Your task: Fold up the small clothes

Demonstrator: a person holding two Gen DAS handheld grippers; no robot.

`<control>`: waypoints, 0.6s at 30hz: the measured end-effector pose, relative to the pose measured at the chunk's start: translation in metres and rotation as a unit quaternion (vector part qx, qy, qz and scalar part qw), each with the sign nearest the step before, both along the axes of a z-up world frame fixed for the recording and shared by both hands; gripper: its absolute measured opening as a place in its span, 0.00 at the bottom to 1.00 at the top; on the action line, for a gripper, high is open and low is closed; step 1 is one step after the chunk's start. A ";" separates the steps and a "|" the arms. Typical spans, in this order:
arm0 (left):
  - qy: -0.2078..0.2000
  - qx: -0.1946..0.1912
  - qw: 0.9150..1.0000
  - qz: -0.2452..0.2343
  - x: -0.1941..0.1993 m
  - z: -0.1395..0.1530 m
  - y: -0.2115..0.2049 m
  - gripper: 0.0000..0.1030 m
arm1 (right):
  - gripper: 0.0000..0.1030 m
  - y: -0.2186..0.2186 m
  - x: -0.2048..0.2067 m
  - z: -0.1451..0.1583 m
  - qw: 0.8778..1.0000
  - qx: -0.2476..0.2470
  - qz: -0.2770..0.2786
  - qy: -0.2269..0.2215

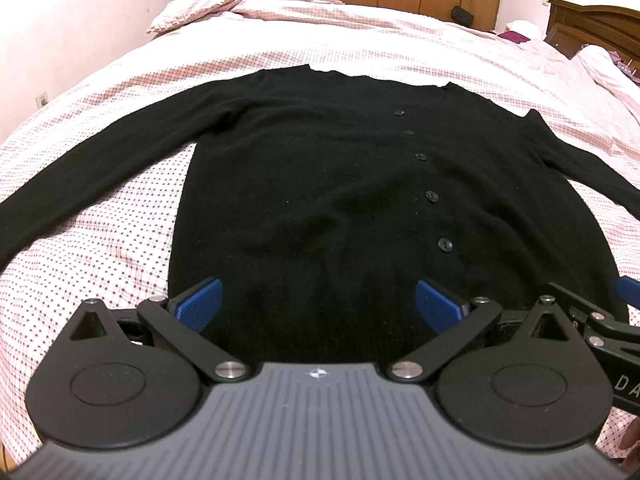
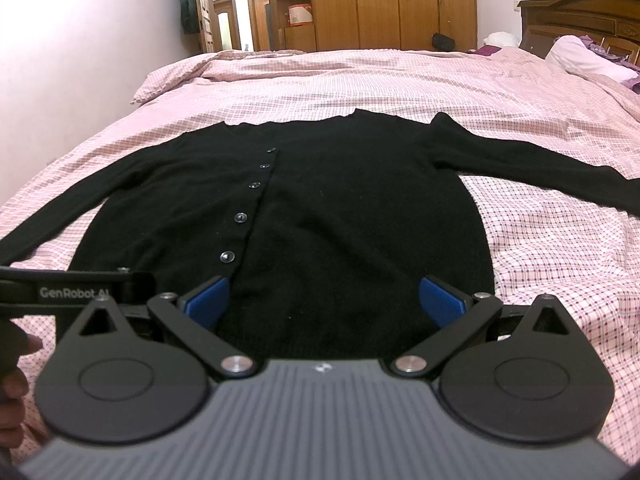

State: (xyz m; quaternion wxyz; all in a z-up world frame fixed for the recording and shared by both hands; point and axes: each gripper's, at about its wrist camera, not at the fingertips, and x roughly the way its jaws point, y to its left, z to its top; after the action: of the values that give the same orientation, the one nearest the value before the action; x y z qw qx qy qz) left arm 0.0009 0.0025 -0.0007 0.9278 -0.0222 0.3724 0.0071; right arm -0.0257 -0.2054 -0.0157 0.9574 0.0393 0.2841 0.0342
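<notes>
A black buttoned cardigan [image 1: 320, 184] lies flat on the bed, front up, sleeves spread to both sides, hem toward me. It also shows in the right wrist view [image 2: 320, 208]. My left gripper [image 1: 318, 304] is open and empty, hovering over the hem's left half. My right gripper [image 2: 324, 300] is open and empty, over the hem's right half. The right gripper's body [image 1: 608, 320] shows at the right edge of the left wrist view. The left gripper's body [image 2: 76, 284] shows at the left edge of the right wrist view.
The bed has a pink checked cover [image 1: 120, 248] that spreads wide around the cardigan [image 2: 560, 240]. A bunched quilt [image 2: 240, 64] lies at the far end. Pillows [image 2: 580, 56] and a wooden headboard [image 2: 580, 20] are at the right. Wooden wardrobes [image 2: 380, 4] stand beyond.
</notes>
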 end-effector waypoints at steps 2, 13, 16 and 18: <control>0.000 0.000 1.000 0.000 0.000 0.000 0.000 1.00 | 1.00 0.000 0.000 0.000 1.000 0.001 0.000 0.000; 0.000 0.001 1.000 0.000 0.000 0.000 0.000 1.00 | 1.00 -0.001 0.000 0.000 1.000 0.001 0.000 0.001; 0.000 0.000 1.000 0.000 0.000 0.000 0.000 1.00 | 1.00 -0.001 0.000 0.000 1.000 0.003 -0.001 0.001; 0.000 0.001 1.000 -0.001 0.000 0.000 0.000 1.00 | 1.00 -0.001 -0.001 0.000 1.000 0.003 -0.001 0.002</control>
State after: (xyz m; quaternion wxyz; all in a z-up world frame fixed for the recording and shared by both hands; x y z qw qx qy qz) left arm 0.0013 0.0024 -0.0006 0.9278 -0.0215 0.3724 0.0068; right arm -0.0263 -0.2063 -0.0156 0.9568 0.0427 0.2856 0.0343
